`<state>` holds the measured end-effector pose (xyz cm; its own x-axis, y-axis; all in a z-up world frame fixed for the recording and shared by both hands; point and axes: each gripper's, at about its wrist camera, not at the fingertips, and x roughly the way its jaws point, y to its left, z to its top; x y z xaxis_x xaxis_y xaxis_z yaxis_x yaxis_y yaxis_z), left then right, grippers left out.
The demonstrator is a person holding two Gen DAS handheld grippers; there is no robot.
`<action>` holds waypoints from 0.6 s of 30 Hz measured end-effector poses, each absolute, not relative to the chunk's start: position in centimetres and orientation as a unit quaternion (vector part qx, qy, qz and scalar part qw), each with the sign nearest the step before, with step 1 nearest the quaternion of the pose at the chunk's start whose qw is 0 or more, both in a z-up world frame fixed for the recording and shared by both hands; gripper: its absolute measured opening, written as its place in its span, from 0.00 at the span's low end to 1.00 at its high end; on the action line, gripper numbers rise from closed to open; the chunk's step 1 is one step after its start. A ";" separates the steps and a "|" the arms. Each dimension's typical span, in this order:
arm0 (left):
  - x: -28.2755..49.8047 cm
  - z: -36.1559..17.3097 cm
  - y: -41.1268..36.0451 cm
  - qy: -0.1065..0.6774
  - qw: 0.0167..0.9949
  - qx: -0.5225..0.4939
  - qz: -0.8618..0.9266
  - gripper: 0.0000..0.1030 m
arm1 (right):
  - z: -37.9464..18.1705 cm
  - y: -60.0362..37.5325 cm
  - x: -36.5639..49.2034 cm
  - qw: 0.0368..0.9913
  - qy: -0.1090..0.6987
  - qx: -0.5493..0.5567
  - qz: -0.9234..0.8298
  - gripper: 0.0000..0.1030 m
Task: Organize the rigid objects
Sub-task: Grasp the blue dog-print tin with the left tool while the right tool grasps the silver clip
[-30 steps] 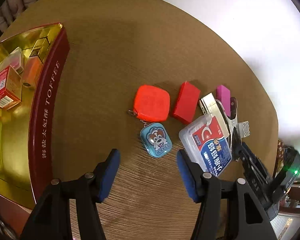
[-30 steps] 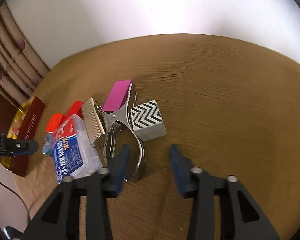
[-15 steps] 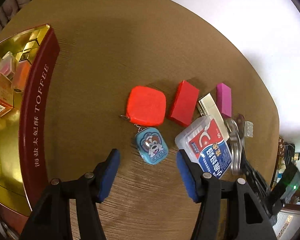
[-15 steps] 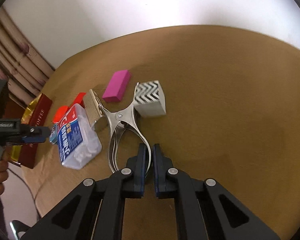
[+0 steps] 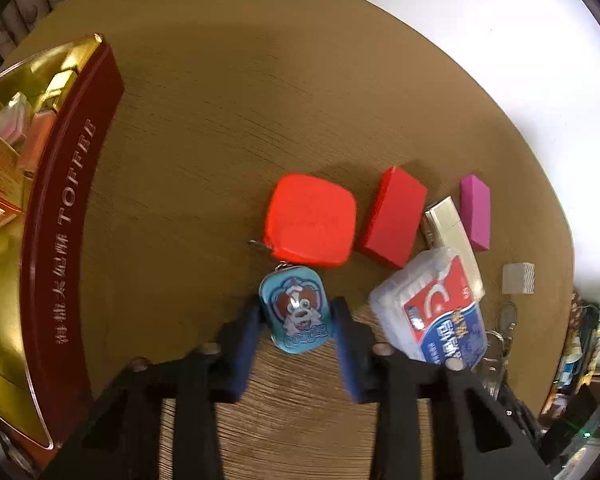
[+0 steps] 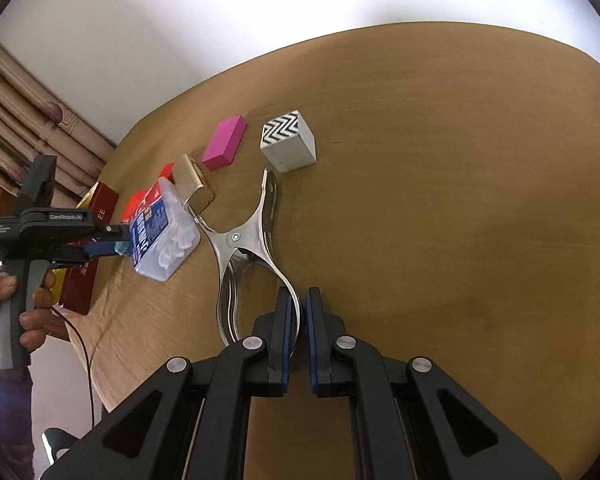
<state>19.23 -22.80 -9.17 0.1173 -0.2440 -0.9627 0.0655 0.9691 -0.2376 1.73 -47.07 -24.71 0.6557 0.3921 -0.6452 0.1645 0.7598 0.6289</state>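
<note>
wood table (image 5: pixel 220 128) | left claw (image 5: pixel 296 320) now closed around dog tag (image 5: pixel 296 308) | right claw (image 6: pixel 298 320) still clamps metal clip (image 6: pixel 244 236)

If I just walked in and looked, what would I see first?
Probably the blue puppy keychain, sitting right between the fingers of the left gripper, with a bright orange-red square case just behind it. On the other side, the right gripper pinches one handle of a big shiny metal clamp lying on the brown table. At the far left, a red and gold toffee tin holds small boxes.
</note>
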 end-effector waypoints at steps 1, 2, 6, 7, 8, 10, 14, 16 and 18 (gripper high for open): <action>19.1 -9.1 -22.6 0.651 0.746 -0.075 -0.114 0.33 | -24.8 -47.2 1.3 0.844 0.410 0.339 0.068 0.06; 19.0 -9.1 -22.5 0.650 0.747 -0.076 -0.116 0.33 | -24.8 -47.2 1.2 0.843 0.411 0.340 0.069 0.06; 18.1 -8.2 -21.4 0.641 0.750 -0.086 -0.138 0.32 | -25.0 -47.3 0.7 0.836 0.411 0.356 0.075 0.06; 17.8 -7.8 -21.4 0.637 0.753 -0.085 -0.143 0.32 | -25.0 -47.3 0.7 0.834 0.411 0.361 0.076 0.06; 17.6 -7.4 -21.4 0.633 0.755 -0.084 -0.146 0.32 | -25.1 -47.2 0.6 0.832 0.411 0.366 0.077 0.06; 17.3 -6.7 -21.2 0.629 0.757 -0.083 -0.155 0.32 | -25.3 -47.3 0.3 0.827 0.412 0.375 0.080 0.06; 15.5 -4.6 -20.1 0.616 0.767 -0.076 -0.164 0.32 | -25.6 -47.5 -0.5 0.818 0.412 0.393 0.083 0.06; 14.9 -3.5 -19.2 0.610 0.770 -0.081 -0.168 0.32 | -25.5 -47.5 -0.9 0.817 0.410 0.396 0.082 0.06; 14.4 -2.3 -18.0 0.600 0.779 -0.081 -0.164 0.32 | -25.3 -47.4 -1.2 0.815 0.410 0.400 0.085 0.06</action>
<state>14.43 -17.98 -2.28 0.2253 -0.3515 -0.9087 0.1581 0.9335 -0.3219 -1.18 -47.44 -25.32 0.6496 0.4659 -0.6008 0.1898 0.6658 0.7216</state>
